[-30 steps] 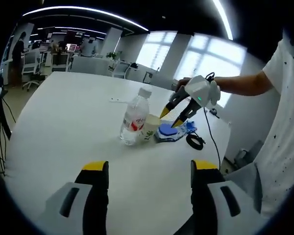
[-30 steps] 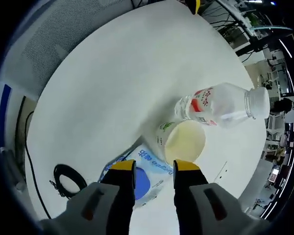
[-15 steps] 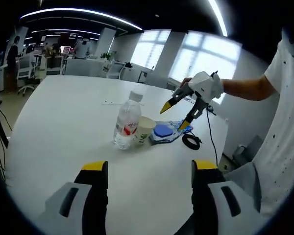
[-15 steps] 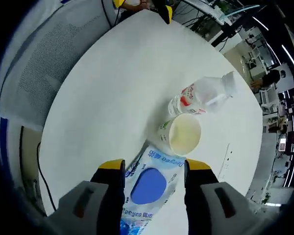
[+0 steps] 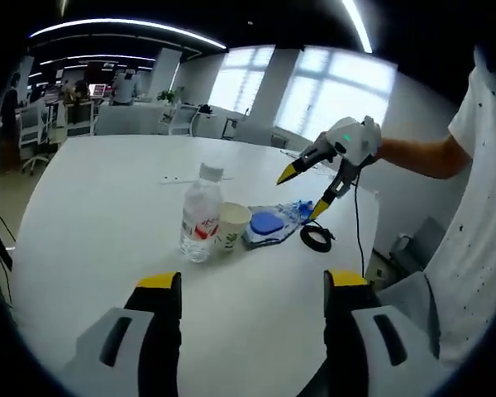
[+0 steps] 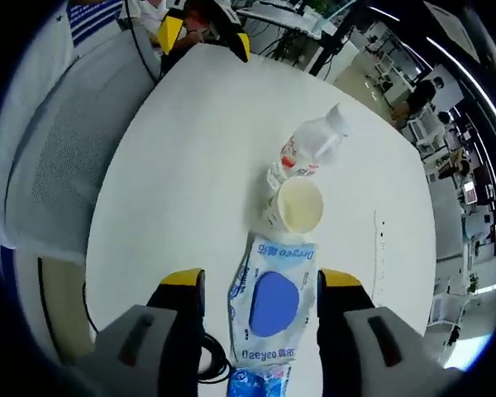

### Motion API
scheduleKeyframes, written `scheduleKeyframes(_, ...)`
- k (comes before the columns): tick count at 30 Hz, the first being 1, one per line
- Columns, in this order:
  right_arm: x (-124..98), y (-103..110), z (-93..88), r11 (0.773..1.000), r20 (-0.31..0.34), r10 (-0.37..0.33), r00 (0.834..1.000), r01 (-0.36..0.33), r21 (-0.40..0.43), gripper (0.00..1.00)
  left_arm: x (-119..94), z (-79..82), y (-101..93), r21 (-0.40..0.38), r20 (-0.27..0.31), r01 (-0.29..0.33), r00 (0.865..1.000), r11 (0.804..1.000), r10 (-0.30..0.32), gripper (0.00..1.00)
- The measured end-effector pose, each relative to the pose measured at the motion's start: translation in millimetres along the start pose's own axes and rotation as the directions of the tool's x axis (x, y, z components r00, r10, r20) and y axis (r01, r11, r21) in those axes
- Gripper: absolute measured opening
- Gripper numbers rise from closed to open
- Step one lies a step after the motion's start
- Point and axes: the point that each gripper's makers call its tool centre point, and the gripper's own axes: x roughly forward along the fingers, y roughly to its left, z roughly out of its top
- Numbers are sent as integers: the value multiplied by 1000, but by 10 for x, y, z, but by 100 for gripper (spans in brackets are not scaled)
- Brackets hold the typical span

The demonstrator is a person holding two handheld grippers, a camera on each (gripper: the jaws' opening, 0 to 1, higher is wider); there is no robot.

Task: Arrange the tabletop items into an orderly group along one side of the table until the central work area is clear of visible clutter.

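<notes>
The right claw (image 5: 304,192) has lifted up and away from the wipes pack (image 6: 271,304) over the last second; before, its yellow tips were nearly on the blue lid beside the cup, and now it hangs in the air above the pack with its two jaws spread wide apart, holding nothing. The things on the table have stayed where they were.

The white round table (image 5: 107,215) carries everything, and the paper cup (image 5: 231,226) serves well as the marker for the rest. In the left gripper view the cup stands upright toward the far right part of the table. The clear water bottle (image 5: 197,217), red label and white cap, stands upright and touching the cup on its left. The wipes pack, flat with a blue oval lid, lies just beside the cup on the other side, its near end almost against the cup's base. A coiled black cable (image 5: 317,239) lies beyond the pack, farther from the cup, close to the table's edge. A small white strip (image 5: 174,179) lies well apart from the cup, farther back on the table.

The left claw (image 5: 252,285) sits low over the near bare part of the table, well short of the cup, its jaws wide apart and empty.

In the right gripper view the pack lies between that claw's open jaws, with the cup (image 6: 294,206) and bottle (image 6: 304,151) past it.
</notes>
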Motion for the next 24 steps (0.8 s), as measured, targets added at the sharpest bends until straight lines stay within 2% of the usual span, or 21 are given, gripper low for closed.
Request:
scheduleKeyframes(3, -86, 15, -75, 997, 24, -23, 999, 21, 75, 54, 20, 53, -25, 20, -3, 6, 1000, 1000, -6, 72)
scheduleKeyframes(6, -160, 33, -146, 993, 31, -43, 999, 39, 115, 55, 45, 94, -50, 33, -8, 15, 1000, 999, -15, 73)
scheduleKeyframes(11, -324, 53, -291, 973, 46, -109, 993, 97, 211, 55, 99, 156, -116, 61, -21, 34, 999, 998, -33, 74)
scheduleKeyframes(14, -439, 90, -369, 945, 72, -149, 986, 121, 303, 55, 136, 177, -182, 79, -33, 50, 998, 996, -47, 74)
scheduleKeyframes(18, -562, 169, -530, 923, 63, -185, 981, 151, 355, 56, 185, 194, -258, 100, -51, 67, 997, 993, -62, 75)
scheduleKeyframes(24, -738, 357, -763, 868, 66, -235, 970, 178, 464, 57, 255, 229, -376, 129, -73, 93, 994, 987, -84, 75)
